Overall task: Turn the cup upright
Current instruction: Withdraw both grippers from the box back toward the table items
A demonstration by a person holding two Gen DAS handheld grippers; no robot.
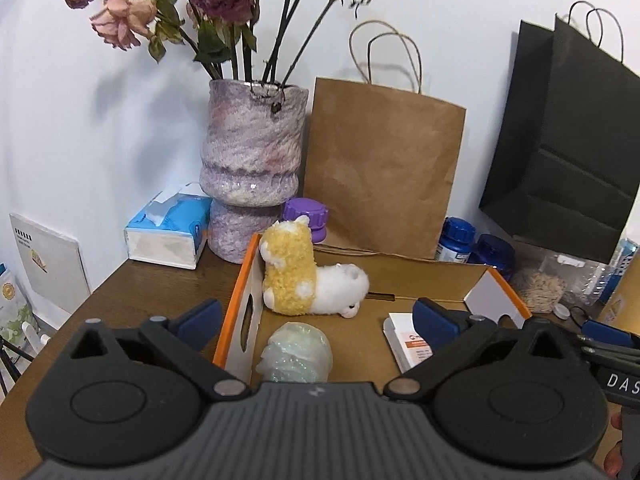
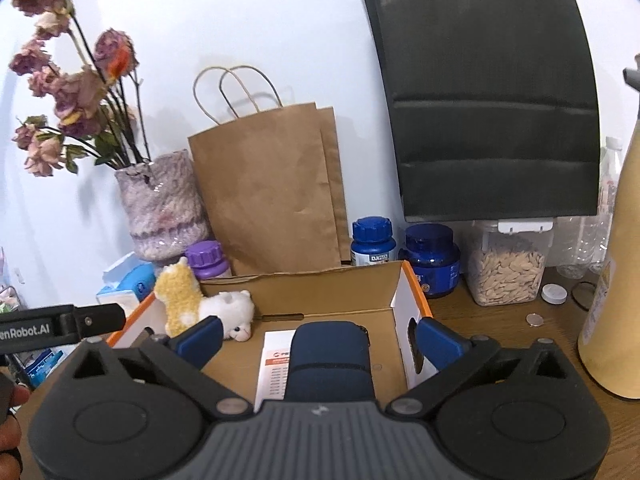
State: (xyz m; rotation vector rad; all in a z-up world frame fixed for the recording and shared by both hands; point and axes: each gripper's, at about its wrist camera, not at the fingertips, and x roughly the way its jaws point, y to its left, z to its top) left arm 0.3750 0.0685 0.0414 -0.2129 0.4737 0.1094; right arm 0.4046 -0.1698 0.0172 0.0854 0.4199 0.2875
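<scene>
Cup (image 1: 296,354): translucent, iridescent, ribbed; sits in the near left corner of the cardboard box (image 1: 424,276), just beyond the left claw (image 1: 316,316). Its base is cut off by the claw body, so whether it stands mouth-up or not I cannot tell. Left claw: jaws spread wide, nothing between the pads. Right claw (image 2: 320,340): likewise wide apart and empty, aimed over a dark blue pouch (image 2: 330,356) lying on a white printed leaflet (image 2: 274,364). A plush alpaca (image 1: 308,280) lies close behind the cup against the box wall. Risks, as judged: the thin cup may crush or slip under a firm pinch; the box wall and plush crowd any tipping move. Legible writing: "DAS" on the right tool body, "enRobot.AI" on the left one; bottle labels too small to read.
</scene>
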